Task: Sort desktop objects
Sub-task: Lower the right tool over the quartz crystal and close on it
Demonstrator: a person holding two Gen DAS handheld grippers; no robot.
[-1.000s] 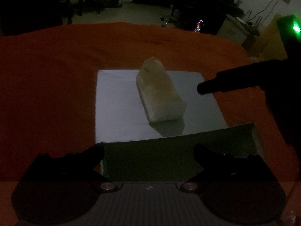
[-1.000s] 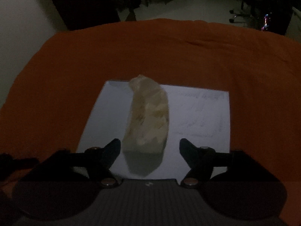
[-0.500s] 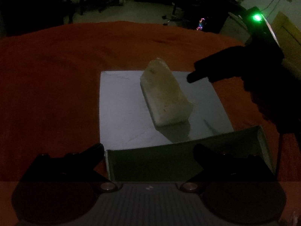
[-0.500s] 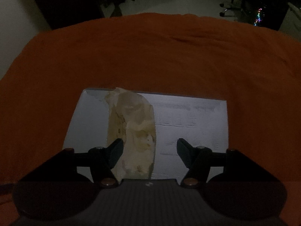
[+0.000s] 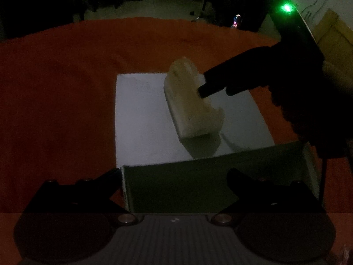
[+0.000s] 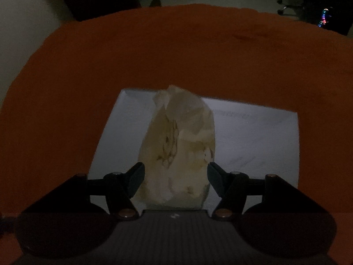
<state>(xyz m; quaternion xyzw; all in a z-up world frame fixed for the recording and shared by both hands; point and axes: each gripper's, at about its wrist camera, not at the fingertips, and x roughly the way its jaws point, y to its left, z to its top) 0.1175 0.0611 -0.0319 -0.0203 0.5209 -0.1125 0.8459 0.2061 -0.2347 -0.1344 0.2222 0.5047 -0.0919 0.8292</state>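
Observation:
A pale, crinkled tissue pack (image 5: 192, 103) lies on a white sheet of paper (image 5: 141, 114) on the orange cloth. In the right wrist view the pack (image 6: 181, 150) sits between the fingers of my right gripper (image 6: 175, 177), which is open around its near end, the pads close to or touching its sides. In the left wrist view my right gripper (image 5: 215, 81) reaches in from the right over the pack. My left gripper (image 5: 174, 176) is open and empty, low over the near wall of a greenish box (image 5: 198, 185).
The orange cloth (image 5: 61, 92) covers the whole table. The room is dim. Chairs and dark furniture stand beyond the far edge. A green light (image 5: 286, 7) glows on the right gripper's body.
My right gripper has moved in over the tissue pack, and its open fingers now straddle the pack's near end. The left gripper has hardly moved.

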